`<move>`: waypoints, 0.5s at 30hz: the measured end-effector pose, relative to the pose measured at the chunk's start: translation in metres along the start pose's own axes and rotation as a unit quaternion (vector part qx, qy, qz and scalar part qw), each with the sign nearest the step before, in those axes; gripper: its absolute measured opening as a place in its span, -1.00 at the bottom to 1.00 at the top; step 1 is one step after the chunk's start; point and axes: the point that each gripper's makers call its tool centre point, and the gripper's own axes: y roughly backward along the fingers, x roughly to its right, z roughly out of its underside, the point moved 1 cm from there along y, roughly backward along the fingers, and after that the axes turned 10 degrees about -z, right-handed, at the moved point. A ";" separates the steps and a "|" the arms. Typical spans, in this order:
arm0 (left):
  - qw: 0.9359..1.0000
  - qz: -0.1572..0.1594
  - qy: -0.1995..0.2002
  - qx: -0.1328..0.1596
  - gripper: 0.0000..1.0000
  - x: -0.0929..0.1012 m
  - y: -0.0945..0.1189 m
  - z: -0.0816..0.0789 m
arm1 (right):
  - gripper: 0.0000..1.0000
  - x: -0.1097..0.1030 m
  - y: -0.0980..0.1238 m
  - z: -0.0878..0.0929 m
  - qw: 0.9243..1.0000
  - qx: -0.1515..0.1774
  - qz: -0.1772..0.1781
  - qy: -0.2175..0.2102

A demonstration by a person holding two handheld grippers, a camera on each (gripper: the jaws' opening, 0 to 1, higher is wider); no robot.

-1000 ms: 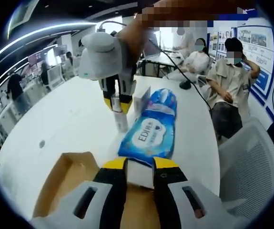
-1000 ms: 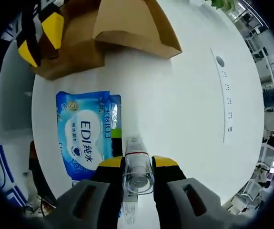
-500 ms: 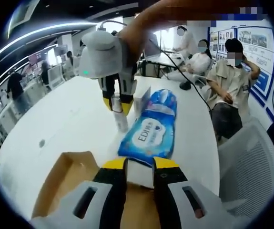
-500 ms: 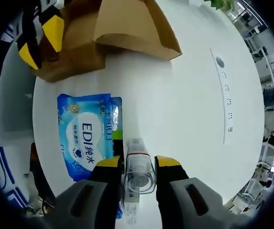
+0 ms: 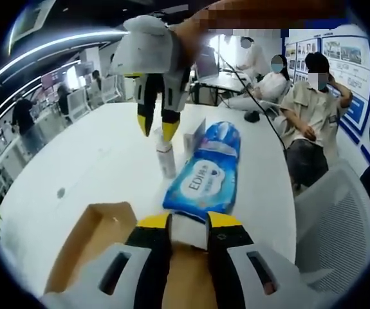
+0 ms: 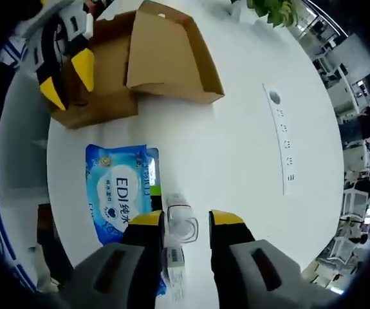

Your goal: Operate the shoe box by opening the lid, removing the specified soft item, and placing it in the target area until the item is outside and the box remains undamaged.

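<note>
The brown shoe box [image 6: 101, 96] lies open on the white table, its lid [image 6: 165, 58] folded back. My left gripper [image 5: 189, 222] hangs over the box's near wall [image 5: 98, 235], jaws apart with the wall between them. This left gripper [image 6: 67, 80] sits at the box's end. A blue wet-wipes pack [image 5: 205, 170] [image 6: 117, 193] lies flat outside the box. Beside it stands a small white bottle [image 5: 166, 158] [image 6: 181, 226]. Just above the bottle hovers my right gripper [image 5: 156, 129] [image 6: 186, 219], open and clear of the cap.
A small white carton [image 5: 195, 132] [image 6: 174, 267] rests against the pack. A power strip [image 6: 278, 141] runs across the table, with a plant [image 6: 268, 9] beyond. Two people [image 5: 307, 106] sit past the table's far edge. A mesh chair [image 5: 339, 222] stands close on the right.
My right gripper has opened, let go of the bottle and risen above it. The bottle stays upright beside the pack. My left gripper has kept its place at the box.
</note>
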 end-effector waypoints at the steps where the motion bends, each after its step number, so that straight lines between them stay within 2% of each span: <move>1: 1.000 0.000 0.001 -0.001 -0.62 0.000 0.002 0.001 | -0.50 -0.002 0.003 -0.003 1.000 0.005 0.003 -0.001; 15: 1.000 -0.023 0.000 -0.003 -0.61 -0.005 0.034 0.011 | -0.52 -0.025 0.028 -0.026 0.999 0.032 0.023 -0.004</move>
